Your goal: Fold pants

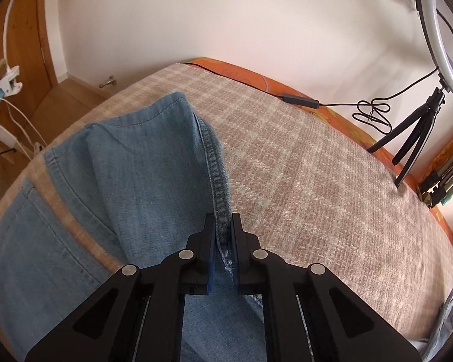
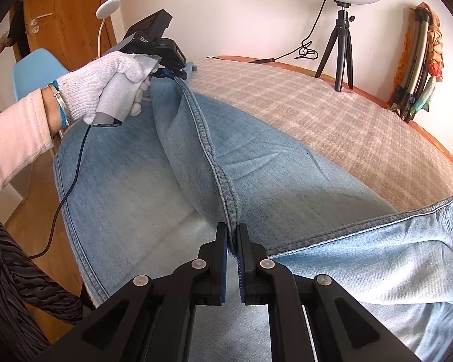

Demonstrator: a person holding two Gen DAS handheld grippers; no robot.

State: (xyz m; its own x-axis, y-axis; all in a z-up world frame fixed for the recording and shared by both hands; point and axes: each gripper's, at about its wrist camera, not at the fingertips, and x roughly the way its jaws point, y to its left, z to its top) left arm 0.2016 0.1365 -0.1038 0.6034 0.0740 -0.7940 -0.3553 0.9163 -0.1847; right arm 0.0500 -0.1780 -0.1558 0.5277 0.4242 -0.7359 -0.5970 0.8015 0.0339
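The light blue jeans lie spread on a beige checked blanket covering the bed, one leg's stitched seam raised into a ridge. The right gripper is clenched on that seam near the crotch; the left gripper, held by a white-gloved hand, is clamped on the same seam farther along toward the hem. Bare blanket stretches toward the wall, where a ring light tripod stands by the bed's orange edge. The jeans' left side hangs over the near bed edge.

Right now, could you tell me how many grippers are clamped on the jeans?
2: the left gripper pinches the jeans seam toward the hem, the right gripper pinches it nearer the waist.
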